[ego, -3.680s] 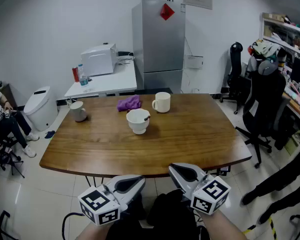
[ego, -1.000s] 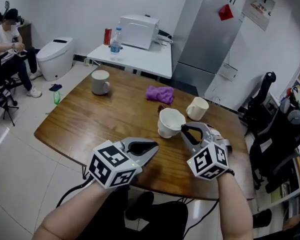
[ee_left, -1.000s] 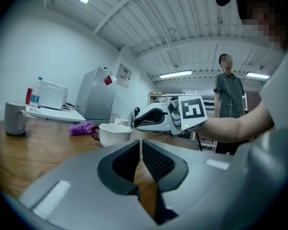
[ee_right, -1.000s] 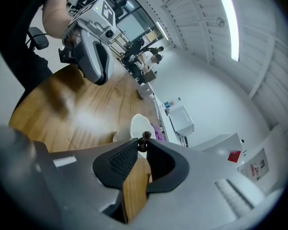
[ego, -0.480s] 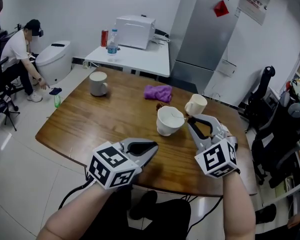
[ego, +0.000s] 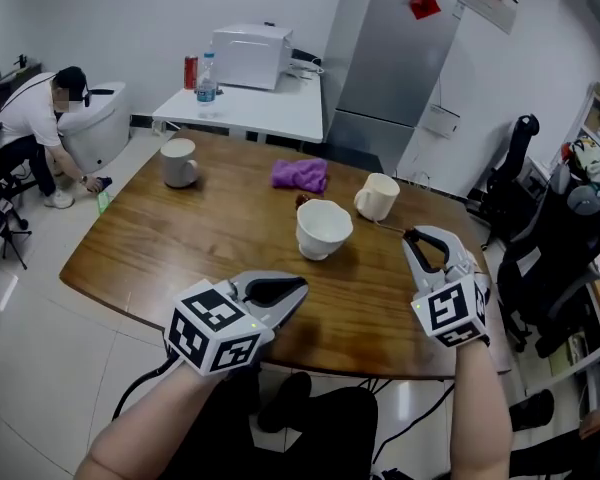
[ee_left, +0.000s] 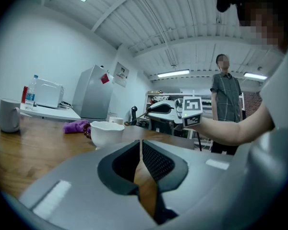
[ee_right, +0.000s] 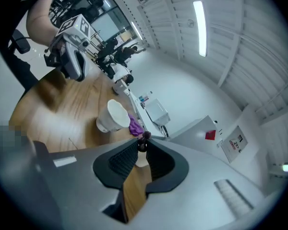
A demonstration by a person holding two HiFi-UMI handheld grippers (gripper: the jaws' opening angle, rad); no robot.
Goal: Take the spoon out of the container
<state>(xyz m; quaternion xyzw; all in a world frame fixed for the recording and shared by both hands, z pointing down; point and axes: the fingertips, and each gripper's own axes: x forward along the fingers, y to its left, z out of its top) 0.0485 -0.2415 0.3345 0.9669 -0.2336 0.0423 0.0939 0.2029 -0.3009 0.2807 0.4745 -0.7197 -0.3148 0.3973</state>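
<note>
The spoon (ego: pixel 391 228) is out of the white bowl (ego: pixel 323 228) and hangs to the bowl's right, above the table (ego: pixel 210 233); the right gripper (ego: pixel 410 235) has it, jaws narrow and pinched on a dark part of it at their very tips, as the right gripper view shows; the rest of the thin handle juts from the tips back toward the bowl and toward the cream mug (ego: pixel 377 196), which stands just behind the bowl and to its right. The main risk, as I judge it, is the hold itself; so small a tip pinch on so slim a thing may let it swivel or slide if the wrist turns sharply or the jaws ease a little; it would then drop on the wood to the right of the bowl, on the side where the table's edge lies, and might skid off. A second risk is the free end; a sweep toward the bowl could clip the mug's rim or the bowl's rim and knock either over. In setting it down, a free end that touches first at a slant could lever the spoon out of the pinch. The left gripper (ego: pixel 301 287) rests in front of the bowl with its jaws closed together on nothing, so it steadies nothing.
</note>
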